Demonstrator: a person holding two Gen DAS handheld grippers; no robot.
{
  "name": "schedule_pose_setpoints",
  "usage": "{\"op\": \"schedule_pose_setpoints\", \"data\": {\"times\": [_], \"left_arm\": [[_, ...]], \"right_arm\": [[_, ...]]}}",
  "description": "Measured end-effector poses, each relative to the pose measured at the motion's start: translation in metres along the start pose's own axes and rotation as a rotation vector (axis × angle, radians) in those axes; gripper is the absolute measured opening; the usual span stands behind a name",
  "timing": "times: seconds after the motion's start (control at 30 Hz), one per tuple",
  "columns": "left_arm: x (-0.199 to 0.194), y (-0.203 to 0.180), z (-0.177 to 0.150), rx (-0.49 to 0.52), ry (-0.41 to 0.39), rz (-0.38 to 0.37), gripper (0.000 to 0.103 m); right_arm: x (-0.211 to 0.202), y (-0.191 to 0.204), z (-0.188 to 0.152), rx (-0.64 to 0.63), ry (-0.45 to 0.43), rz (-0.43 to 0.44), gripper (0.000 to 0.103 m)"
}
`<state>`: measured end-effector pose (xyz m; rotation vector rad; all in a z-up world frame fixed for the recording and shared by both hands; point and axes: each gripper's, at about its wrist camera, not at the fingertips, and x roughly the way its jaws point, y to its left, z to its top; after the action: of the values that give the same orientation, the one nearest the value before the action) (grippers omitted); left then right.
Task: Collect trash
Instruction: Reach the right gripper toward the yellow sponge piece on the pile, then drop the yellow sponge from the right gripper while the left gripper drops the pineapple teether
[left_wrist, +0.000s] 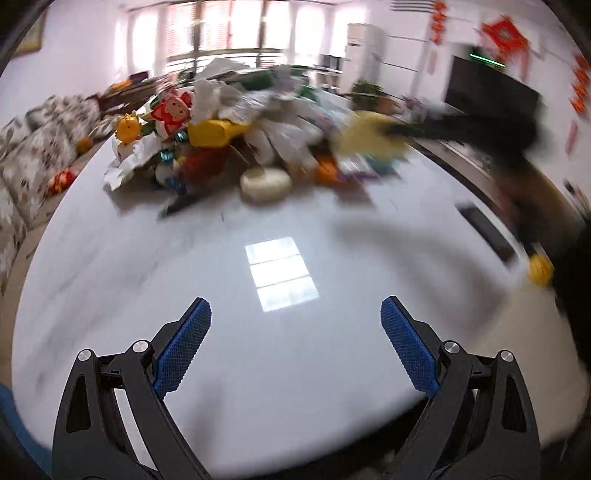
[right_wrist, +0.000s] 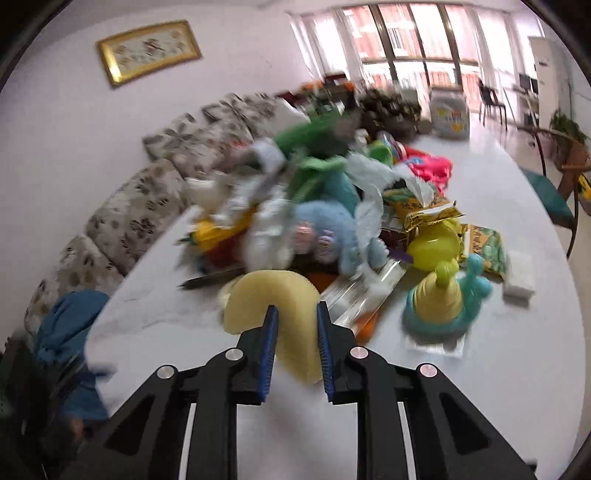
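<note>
A heap of toys, crumpled white paper and wrappers (left_wrist: 240, 122) lies across the white table (left_wrist: 277, 350); it also shows in the right wrist view (right_wrist: 317, 206). My left gripper (left_wrist: 295, 314) is open and empty, low over the bare near part of the table. My right gripper (right_wrist: 294, 310) is shut on a curved yellow sponge (right_wrist: 280, 295) and holds it just in front of the heap. In the left wrist view the right gripper's black arm (left_wrist: 461, 129) and the yellow sponge (left_wrist: 365, 136) are blurred at the heap's right side.
A yellow and teal snail toy (right_wrist: 443, 299), a white tissue block (right_wrist: 519, 277) and snack wrappers (right_wrist: 428, 210) lie right of the sponge. A round cream object (left_wrist: 266, 182) sits at the heap's front. A flowered sofa (right_wrist: 140, 210) runs along the left.
</note>
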<state>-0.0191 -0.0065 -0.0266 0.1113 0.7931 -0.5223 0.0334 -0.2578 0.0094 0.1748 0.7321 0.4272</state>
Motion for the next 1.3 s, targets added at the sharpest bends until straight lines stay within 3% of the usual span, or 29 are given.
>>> {"op": "schedule_pose_setpoints", "data": {"times": [0.1, 0.27, 0.33, 0.37, 0.4, 0.47, 0.57, 0.67, 0.8, 0.97, 1.17, 1.3], "left_arm": [[0.052, 0.005, 0.044, -0.042, 0.015, 0.072, 0.091], [0.128, 0.014, 0.086, -0.138, 0.143, 0.061, 0.091], [0.142, 0.014, 0.095, -0.137, 0.145, 0.09, 0.091], [0.147, 0.013, 0.1, -0.121, 0.143, 0.115, 0.088], [0.153, 0.011, 0.104, -0.098, 0.136, 0.142, 0.075], [0.156, 0.01, 0.107, -0.056, 0.127, 0.17, 0.064], [0.146, 0.013, 0.1, -0.033, 0.12, 0.14, 0.061], [0.108, 0.023, 0.082, -0.058, 0.08, 0.083, 0.061], [0.042, 0.023, 0.046, -0.033, 0.004, 0.059, 0.061], [-0.046, 0.002, -0.025, 0.049, -0.063, 0.079, 0.061], [-0.103, -0.019, -0.108, 0.096, -0.009, 0.033, 0.061], [-0.106, -0.029, -0.156, 0.156, 0.074, 0.001, 0.061]], "right_arm": [[-0.04, 0.009, -0.02, -0.004, -0.067, 0.014, 0.021], [-0.077, 0.008, -0.047, 0.015, -0.105, 0.01, 0.023], [-0.082, 0.006, -0.054, 0.004, -0.109, -0.005, 0.023], [-0.082, 0.004, -0.057, 0.006, -0.106, -0.001, 0.024], [-0.081, 0.003, -0.06, 0.014, -0.105, 0.002, 0.024], [-0.078, -0.001, -0.062, 0.029, -0.106, 0.013, 0.024], [-0.08, 0.001, -0.07, 0.044, -0.113, 0.023, 0.024], [-0.08, 0.009, -0.075, 0.05, -0.114, 0.044, 0.024], [-0.083, 0.036, -0.083, 0.018, -0.098, 0.075, 0.024], [-0.082, 0.075, -0.107, -0.006, -0.04, 0.139, 0.024], [-0.08, 0.128, -0.173, -0.067, 0.132, 0.179, 0.024], [-0.064, 0.139, -0.213, -0.058, 0.256, 0.183, 0.025]]}}
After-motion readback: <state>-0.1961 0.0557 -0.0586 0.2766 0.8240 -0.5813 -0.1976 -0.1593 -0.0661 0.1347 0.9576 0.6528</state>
